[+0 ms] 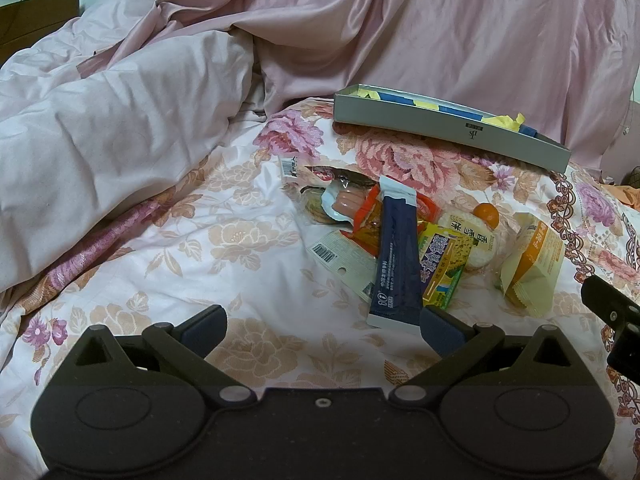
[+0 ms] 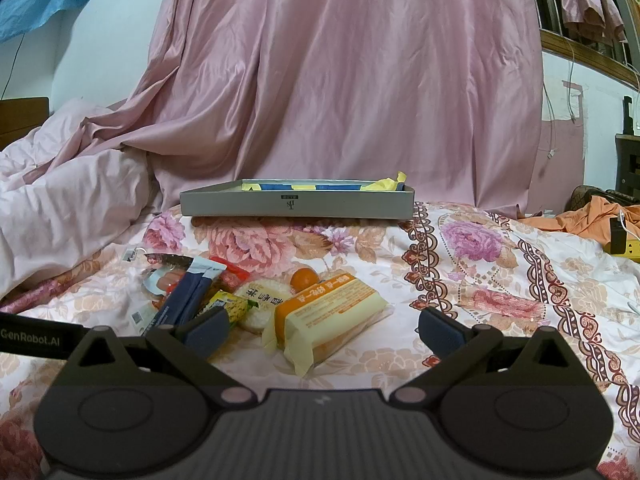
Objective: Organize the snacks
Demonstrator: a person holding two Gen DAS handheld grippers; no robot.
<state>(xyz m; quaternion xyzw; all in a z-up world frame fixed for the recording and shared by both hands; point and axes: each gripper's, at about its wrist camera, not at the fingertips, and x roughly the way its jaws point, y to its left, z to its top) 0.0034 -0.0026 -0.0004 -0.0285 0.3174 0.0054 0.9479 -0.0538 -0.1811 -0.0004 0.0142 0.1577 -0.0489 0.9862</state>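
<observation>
A heap of snacks lies on the floral bedspread: a dark blue stick pack (image 1: 394,256) (image 2: 188,294), a sausage packet (image 1: 344,202), a yellow-green packet (image 1: 442,268), a round rice cracker (image 2: 262,300), a small orange (image 1: 487,214) (image 2: 304,278), and a yellow-and-orange wrapped cake (image 1: 530,264) (image 2: 332,316). Behind them sits a shallow grey box (image 1: 448,130) (image 2: 298,202) with blue and yellow dividers. My left gripper (image 1: 324,326) is open, just short of the blue pack. My right gripper (image 2: 324,328) is open, its fingers either side of the yellow cake, not touching it.
A pale pink duvet (image 1: 112,152) is bunched at the left, and a pink curtain (image 2: 352,80) hangs behind the box. Orange cloth (image 2: 596,216) and a yellow item lie at the bed's right edge. The right gripper's body (image 1: 616,316) shows at the left view's right edge.
</observation>
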